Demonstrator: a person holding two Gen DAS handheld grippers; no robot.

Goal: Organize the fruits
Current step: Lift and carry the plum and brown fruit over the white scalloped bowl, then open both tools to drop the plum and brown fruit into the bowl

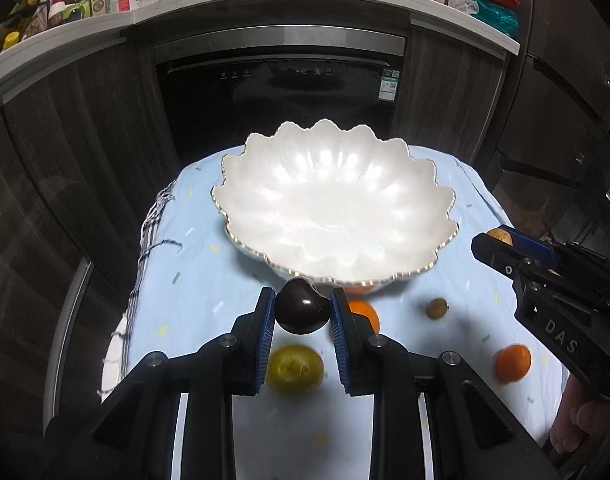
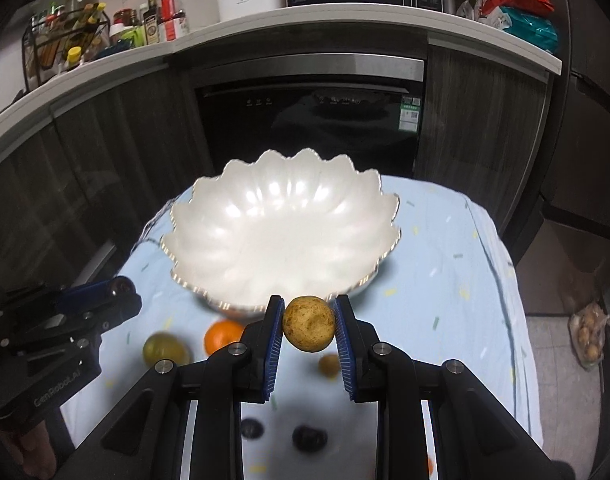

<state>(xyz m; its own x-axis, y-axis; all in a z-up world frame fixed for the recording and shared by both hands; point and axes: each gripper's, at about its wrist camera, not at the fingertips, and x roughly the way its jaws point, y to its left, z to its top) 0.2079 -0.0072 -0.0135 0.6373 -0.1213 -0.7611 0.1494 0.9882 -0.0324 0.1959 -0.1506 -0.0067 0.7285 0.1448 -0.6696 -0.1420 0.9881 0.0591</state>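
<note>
Currently, left to right: your left gripper [image 1: 303,312] is clamping a dark plum [image 1: 303,311] just short of the near rim of the white scalloped bowl [image 1: 337,204]. A green fruit [image 1: 295,368], two oranges [image 1: 363,314] [image 1: 513,362] and a small brown fruit [image 1: 437,308] are lying on the pale blue cloth [image 1: 193,280]. Your right gripper [image 2: 309,324] is squeezing a speckled yellow-brown fruit [image 2: 309,324] before the same rim.

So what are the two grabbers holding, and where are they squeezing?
The left gripper pinches a dark, glossy plum-like fruit by its sides. The right gripper pinches a round, speckled yellow-brown fruit by its sides.
</note>
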